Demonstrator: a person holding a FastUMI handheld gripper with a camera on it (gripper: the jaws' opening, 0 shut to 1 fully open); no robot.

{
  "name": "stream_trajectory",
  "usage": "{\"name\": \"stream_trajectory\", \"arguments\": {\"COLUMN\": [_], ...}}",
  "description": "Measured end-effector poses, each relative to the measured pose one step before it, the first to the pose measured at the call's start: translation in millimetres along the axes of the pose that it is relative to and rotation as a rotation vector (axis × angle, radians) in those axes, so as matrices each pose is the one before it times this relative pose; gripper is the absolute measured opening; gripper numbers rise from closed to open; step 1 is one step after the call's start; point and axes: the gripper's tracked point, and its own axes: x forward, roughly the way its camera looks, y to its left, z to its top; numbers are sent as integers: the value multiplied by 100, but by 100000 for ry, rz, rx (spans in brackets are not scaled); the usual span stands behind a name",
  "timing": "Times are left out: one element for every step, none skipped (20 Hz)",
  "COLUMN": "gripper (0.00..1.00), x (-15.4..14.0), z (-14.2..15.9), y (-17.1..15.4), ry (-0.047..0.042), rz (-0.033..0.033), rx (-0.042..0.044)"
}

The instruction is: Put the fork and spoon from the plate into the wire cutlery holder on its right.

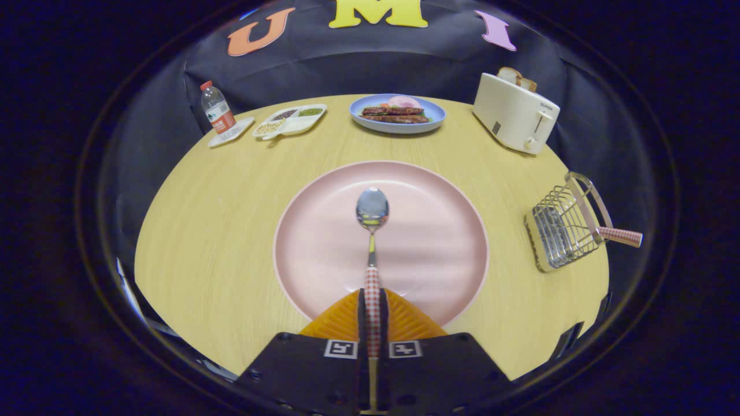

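Gripping the checked handle of the spoon [372, 231], the fingers [373, 309] are pressed against it from both sides. The spoon runs straight ahead from between them, its shiny bowl over the middle of the pink plate [428, 254] on the round wooden surface [219, 219]; whether the bowl touches the plate cannot be told. To the right of the plate, well apart from it, stands the wire cutlery holder [563, 228], and a second checked handle, the fork [620, 236], sticks out of it to the right. Beyond the plate, at the far side of the surface, sit a blue plate of food [397, 114], a white toaster [515, 112] with bread in its slots, a divided snack dish [291, 121] and a water bottle [217, 108] on a small coaster.
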Motion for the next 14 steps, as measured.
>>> {"name": "stream_trajectory", "arguments": {"gripper": [4,1,1,1,1,1,1,1,1,1,0,1,1,1], "x": [165,-354,-180,-289,-478,-644,-683,-855,-953,-862,-1127,-1129,-1202,-1212], "z": [-7,264,97,332,377,399,367,683,794,1089,933,979,907,831], "y": [-301,-22,-159,-115,-245,-102,-8,-340,-417,-197,-249,-334,-364,-409], "ry": [608,401,853,37,234,765,1019,294,-383,-735,-898,-743,-430,4], "rz": [-554,513,498,618,328,1345,1886,738,472,197,806,377,1076,1132], "rx": [-154,414,-47,533,617,1538,1546,742,48,-335,-632,-946,-1312,-984]}}
